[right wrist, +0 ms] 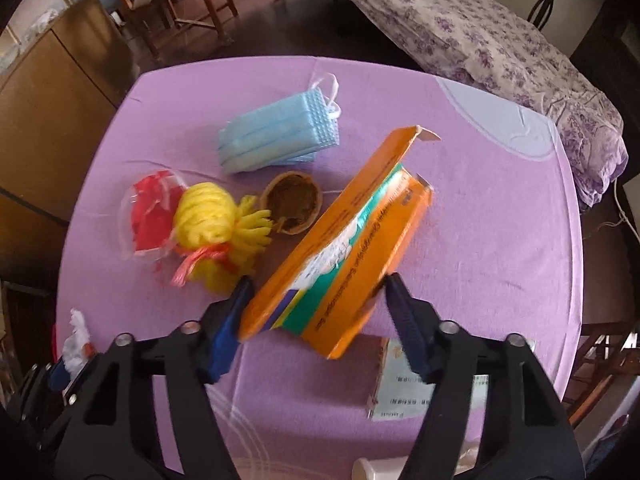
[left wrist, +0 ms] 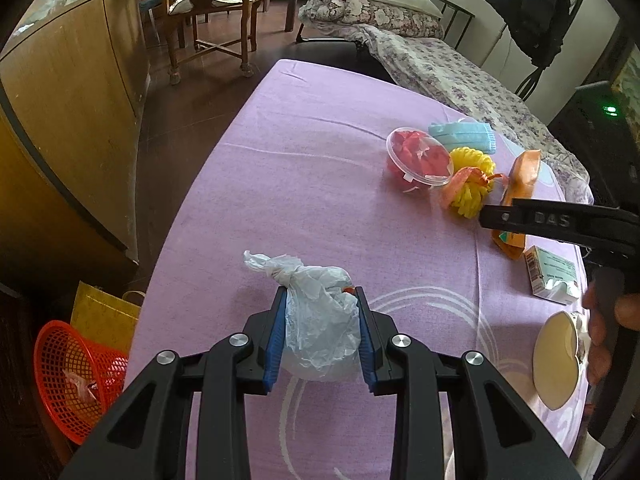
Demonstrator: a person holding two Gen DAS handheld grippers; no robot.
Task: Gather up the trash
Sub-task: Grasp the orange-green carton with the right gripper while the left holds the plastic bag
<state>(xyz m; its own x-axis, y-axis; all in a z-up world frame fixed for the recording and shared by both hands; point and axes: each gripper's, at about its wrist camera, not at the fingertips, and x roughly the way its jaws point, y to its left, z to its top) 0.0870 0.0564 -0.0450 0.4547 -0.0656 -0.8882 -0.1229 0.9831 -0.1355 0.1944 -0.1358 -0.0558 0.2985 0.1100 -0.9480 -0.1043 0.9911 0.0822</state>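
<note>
Orange box (right wrist: pixel 340 248) lay mid-frame on purple tabletop (right wrist: pixel 480 200), long side running lower left to upper right, near end between right claw (right wrist: pixel 316 320) pads. Right claw half open, pads seemed touching box sides, firm grip unclear. Left claw (left wrist: pixel 322 332) squeezed white plastic bag (left wrist: pixel 320 320), lower middle.

Lilac cloth with pale white swirls over the worktop (right wrist: pixel 480 240). Orange carton (right wrist: pixel 344 248) with a green-and-white panel. Pale blue face masks (right wrist: pixel 280 136). Yellow foam net (right wrist: pixel 216 232) tied with red-orange ribbon. Red basket (left wrist: pixel 76 372). Purple floral bedding (right wrist: pixel 500 40). Blue pads on black fingers (left wrist: pixel 276 344).
</note>
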